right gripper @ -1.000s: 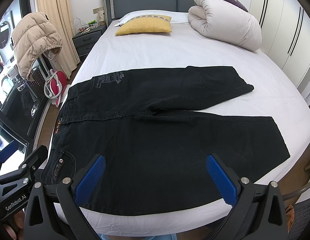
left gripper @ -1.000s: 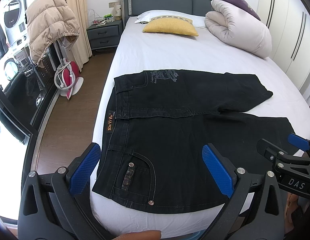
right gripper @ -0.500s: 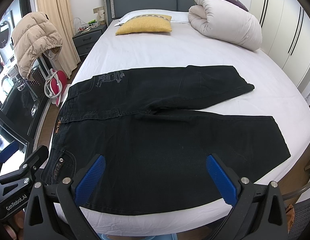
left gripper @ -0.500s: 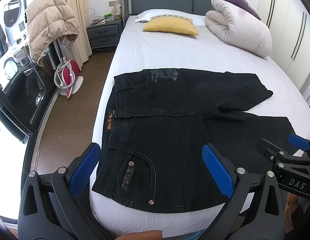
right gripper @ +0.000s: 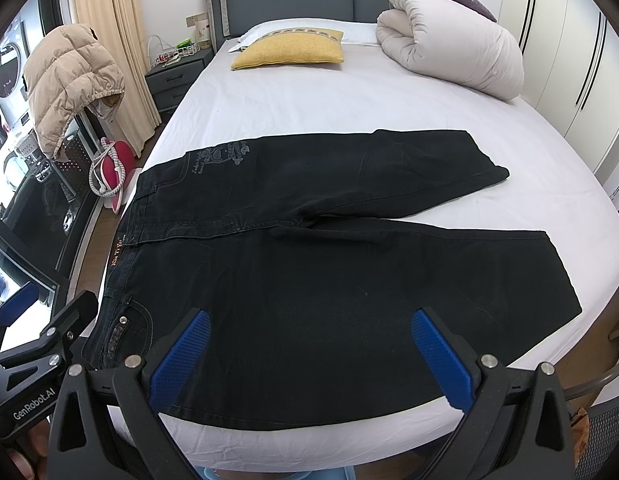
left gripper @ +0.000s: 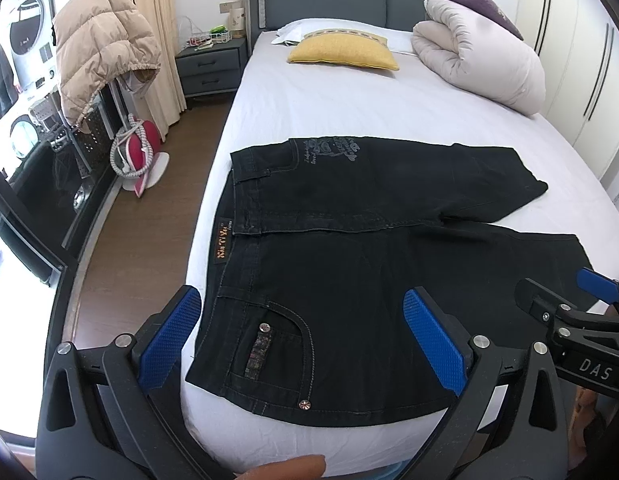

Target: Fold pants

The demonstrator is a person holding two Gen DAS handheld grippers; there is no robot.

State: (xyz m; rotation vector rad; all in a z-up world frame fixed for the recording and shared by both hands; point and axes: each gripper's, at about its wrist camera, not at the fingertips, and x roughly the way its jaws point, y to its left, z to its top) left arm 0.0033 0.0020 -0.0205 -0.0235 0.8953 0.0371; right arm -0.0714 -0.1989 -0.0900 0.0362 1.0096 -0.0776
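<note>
Black pants [left gripper: 349, 264] [right gripper: 309, 264] lie flat across the near part of a white bed [left gripper: 329, 104] [right gripper: 301, 96]. The waistband is at the left and both legs spread to the right. My left gripper [left gripper: 305, 336] hovers open above the waist and near pocket, holding nothing. My right gripper [right gripper: 309, 354] hovers open above the near leg, also empty. Each gripper shows at the edge of the other's view: the right gripper [left gripper: 581, 312] at the right, the left gripper [right gripper: 33, 332] at the left.
A yellow pillow [left gripper: 343, 52] [right gripper: 289, 50] and a rolled white duvet [left gripper: 481, 52] [right gripper: 449, 48] sit at the head of the bed. Left of the bed are a grey nightstand [left gripper: 209, 66], a beige puffer jacket [left gripper: 101, 56] on a rack and a wooden floor [left gripper: 141, 232].
Both views have barely shifted; the pants lie as before and both grippers stay open.
</note>
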